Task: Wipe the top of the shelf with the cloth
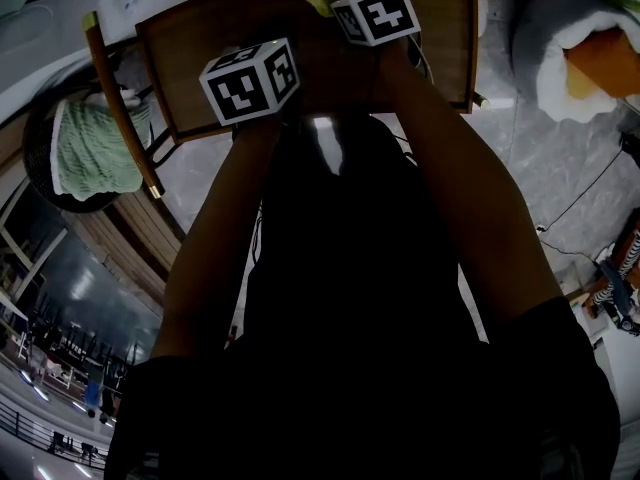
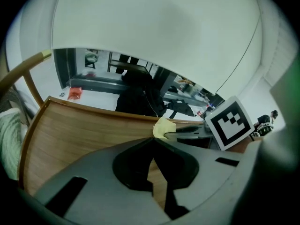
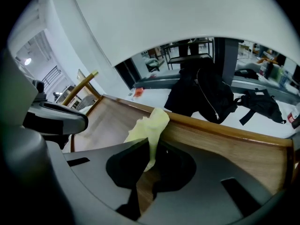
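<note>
Fingers of right gripper (image 3: pixel 151 144) pinch crumpled pale-yellow cloth (image 3: pixel 152 121); left gripper (image 2: pixel 153 142) closed, empty. Advice: press cloth flat onto brown wooden shelf top (image 3: pixel 220 148), overlapping strokes toward edges.

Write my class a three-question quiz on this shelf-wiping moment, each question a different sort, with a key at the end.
1. True or false: the left gripper holds the yellow cloth.
2. Over which surface are both grippers? A. the wooden shelf top B. a metal sink C. a glass table
3. Fill in: the right gripper has its jaws ____ on the cloth.
Key: 1 false; 2 A; 3 shut.
</note>
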Demonstrator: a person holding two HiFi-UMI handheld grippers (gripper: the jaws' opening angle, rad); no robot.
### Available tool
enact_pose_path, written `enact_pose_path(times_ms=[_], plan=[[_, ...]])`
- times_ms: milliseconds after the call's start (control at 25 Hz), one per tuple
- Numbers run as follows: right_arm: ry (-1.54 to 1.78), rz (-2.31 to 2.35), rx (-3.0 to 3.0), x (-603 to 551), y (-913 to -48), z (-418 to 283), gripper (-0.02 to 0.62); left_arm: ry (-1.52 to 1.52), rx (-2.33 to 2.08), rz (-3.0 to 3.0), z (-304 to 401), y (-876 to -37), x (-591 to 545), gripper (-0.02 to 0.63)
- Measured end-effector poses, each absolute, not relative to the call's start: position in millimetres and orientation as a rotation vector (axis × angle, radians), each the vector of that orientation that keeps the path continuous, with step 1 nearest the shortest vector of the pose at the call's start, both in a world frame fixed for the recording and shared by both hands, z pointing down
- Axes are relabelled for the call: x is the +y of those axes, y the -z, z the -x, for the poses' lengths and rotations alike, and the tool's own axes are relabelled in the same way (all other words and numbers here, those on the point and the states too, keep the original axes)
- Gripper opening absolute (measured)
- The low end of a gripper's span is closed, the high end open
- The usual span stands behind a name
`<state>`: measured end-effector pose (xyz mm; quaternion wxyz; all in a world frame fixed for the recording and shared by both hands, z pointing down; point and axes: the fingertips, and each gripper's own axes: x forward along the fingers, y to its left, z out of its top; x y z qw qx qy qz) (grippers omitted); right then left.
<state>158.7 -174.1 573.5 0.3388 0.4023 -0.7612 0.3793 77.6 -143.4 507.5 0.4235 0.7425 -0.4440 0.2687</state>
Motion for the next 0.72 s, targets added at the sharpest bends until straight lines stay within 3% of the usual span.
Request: enact_pose_path(times_ms=[720], plan=[[-1.043,-1.270,-1.890,-164,-571,-295,0.044,-0.703,-1.001,-1.946,-157,-502,-141,0.011]])
